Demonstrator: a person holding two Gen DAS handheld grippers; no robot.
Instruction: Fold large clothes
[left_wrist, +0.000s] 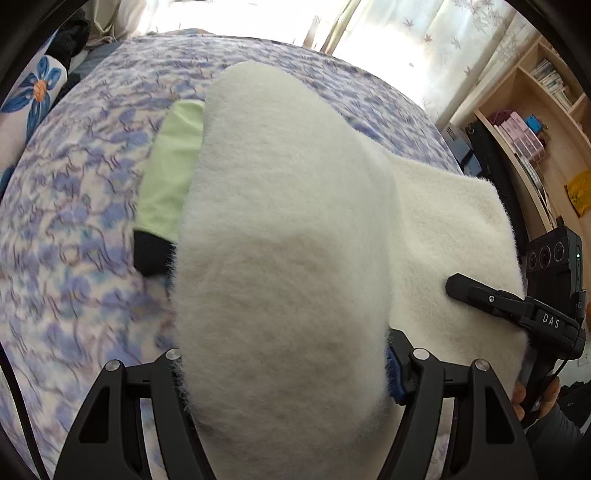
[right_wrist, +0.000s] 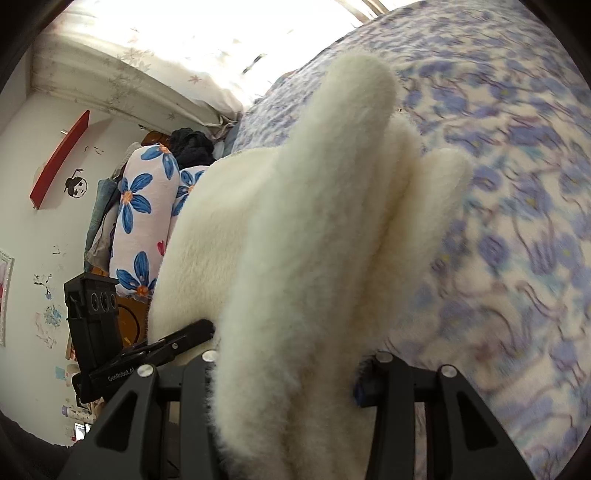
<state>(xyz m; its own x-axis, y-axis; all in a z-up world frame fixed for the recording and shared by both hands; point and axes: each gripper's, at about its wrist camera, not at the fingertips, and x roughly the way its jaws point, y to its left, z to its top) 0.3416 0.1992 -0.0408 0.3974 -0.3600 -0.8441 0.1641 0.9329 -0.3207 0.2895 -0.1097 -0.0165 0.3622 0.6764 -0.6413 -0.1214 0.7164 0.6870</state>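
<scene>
A thick white fleece garment (left_wrist: 288, 206) hangs bunched between both grippers, lifted above the bed. My left gripper (left_wrist: 284, 332) is shut on one thick fold, which hides its fingertips; a blue pad (left_wrist: 393, 376) shows at the right finger. In the left wrist view the right gripper (left_wrist: 480, 299) clamps the garment's right edge, with a hand (left_wrist: 532, 398) on its handle. In the right wrist view the same garment (right_wrist: 295, 240) fills the space between the fingers of my right gripper (right_wrist: 291, 354), which is shut on it. The left gripper (right_wrist: 181, 339) grips the fleece at the lower left.
The bed's purple floral sheet (left_wrist: 74, 206) (right_wrist: 517, 192) lies under everything. A light green cloth (left_wrist: 166, 173) and a small black piece (left_wrist: 151, 254) peek out beside the garment. Blue-flowered pillows (right_wrist: 140, 221) and dark clothes (right_wrist: 192, 146) sit at the bed's end. Wooden shelves (left_wrist: 532, 122) stand to the right.
</scene>
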